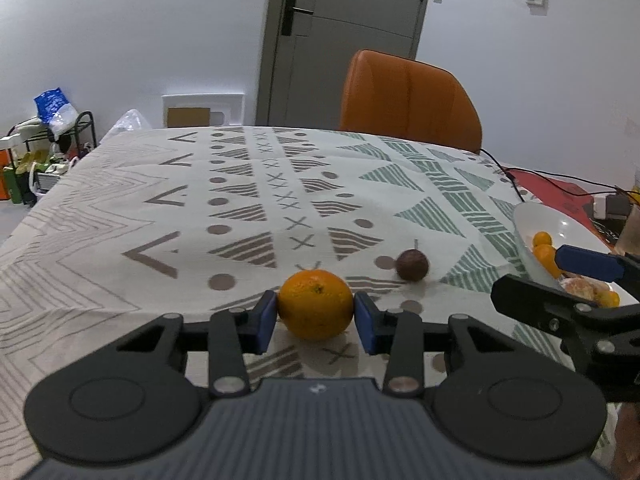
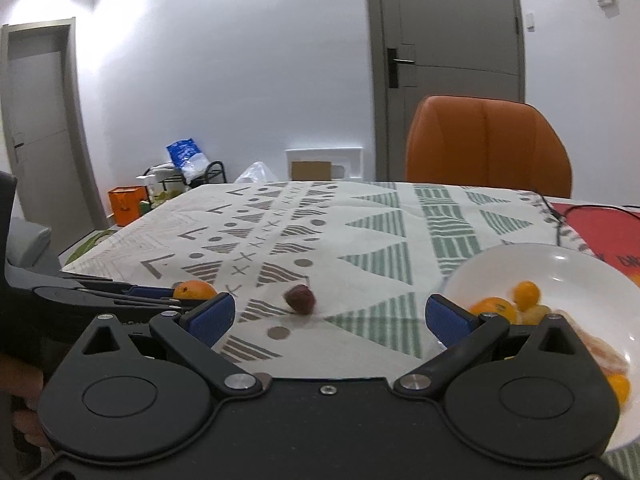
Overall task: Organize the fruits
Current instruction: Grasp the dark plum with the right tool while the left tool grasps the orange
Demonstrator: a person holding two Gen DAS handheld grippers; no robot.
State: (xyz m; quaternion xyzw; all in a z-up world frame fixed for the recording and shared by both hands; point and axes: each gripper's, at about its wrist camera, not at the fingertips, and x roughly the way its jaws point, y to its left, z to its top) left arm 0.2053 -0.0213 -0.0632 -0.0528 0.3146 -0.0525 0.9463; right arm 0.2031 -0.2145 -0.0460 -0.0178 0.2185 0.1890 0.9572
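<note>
My left gripper [image 1: 315, 314] is shut on an orange [image 1: 316, 304] that sits low over the patterned tablecloth. A small dark brown fruit [image 1: 412, 265] lies on the cloth just beyond it to the right. A white bowl [image 1: 560, 228] at the right holds several small oranges [image 1: 544, 250] and peeled segments. My right gripper [image 2: 330, 316] is open and empty, between the dark fruit [image 2: 301, 299] and the bowl [image 2: 568, 268]. The right wrist view also shows the left gripper holding the orange [image 2: 195, 291] at the left.
An orange chair [image 1: 408, 100] stands behind the table's far edge. Black cables [image 1: 520, 176] run over a red mat [image 1: 560, 192] at the far right. A rack with bags [image 1: 52, 136] stands on the floor at the left.
</note>
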